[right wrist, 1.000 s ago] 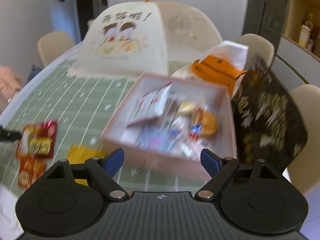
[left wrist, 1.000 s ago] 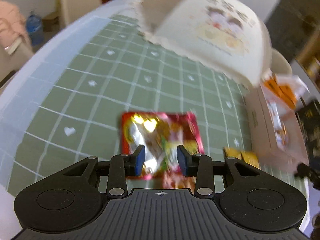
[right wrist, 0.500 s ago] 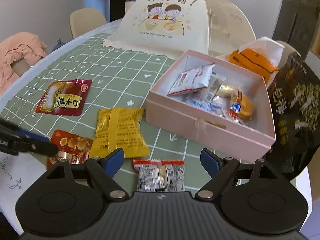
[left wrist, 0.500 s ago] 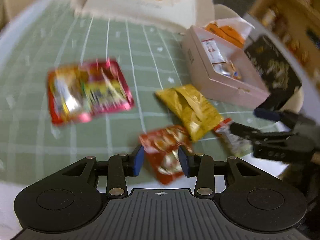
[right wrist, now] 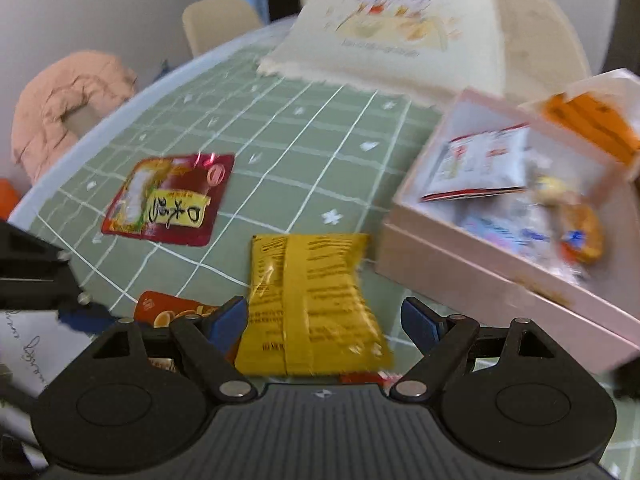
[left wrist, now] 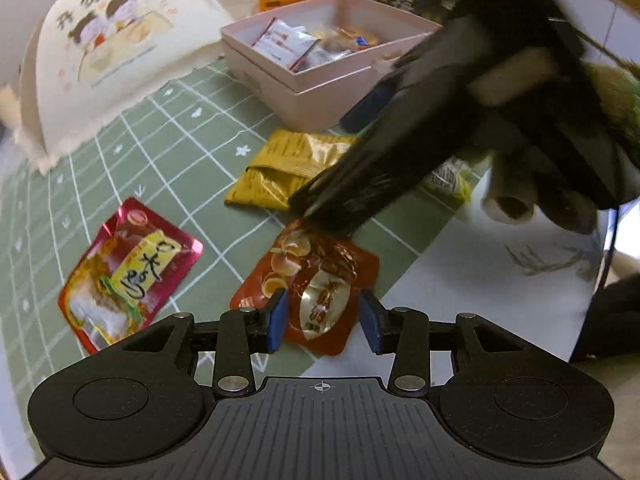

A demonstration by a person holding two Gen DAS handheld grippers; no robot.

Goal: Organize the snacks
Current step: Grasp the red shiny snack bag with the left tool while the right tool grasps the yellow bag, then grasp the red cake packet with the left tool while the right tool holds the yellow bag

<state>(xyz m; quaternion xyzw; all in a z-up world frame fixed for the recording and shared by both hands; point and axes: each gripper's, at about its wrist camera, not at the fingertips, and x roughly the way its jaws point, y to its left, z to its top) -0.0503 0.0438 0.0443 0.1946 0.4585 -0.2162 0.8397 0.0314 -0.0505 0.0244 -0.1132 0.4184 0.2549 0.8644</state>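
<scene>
Beside the pink box, the right tool spreads wide over the yellow packet, while the left tool, fingers apart, straddles the orange-red packet just nearer.

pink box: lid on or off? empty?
Open and part-filled. No lid covers the pink box; its interior shows from above in both wrist views, holding a white-and-red packet and several other wrapped snacks. No lid in view.

Chip packet on the bench near the front edge, wrinkled packet beyond it at 12 o'clock, flat pouch at 9 o'clock, snack box behind at 1 o'clock, food cover at 11 o'clock.
</scene>
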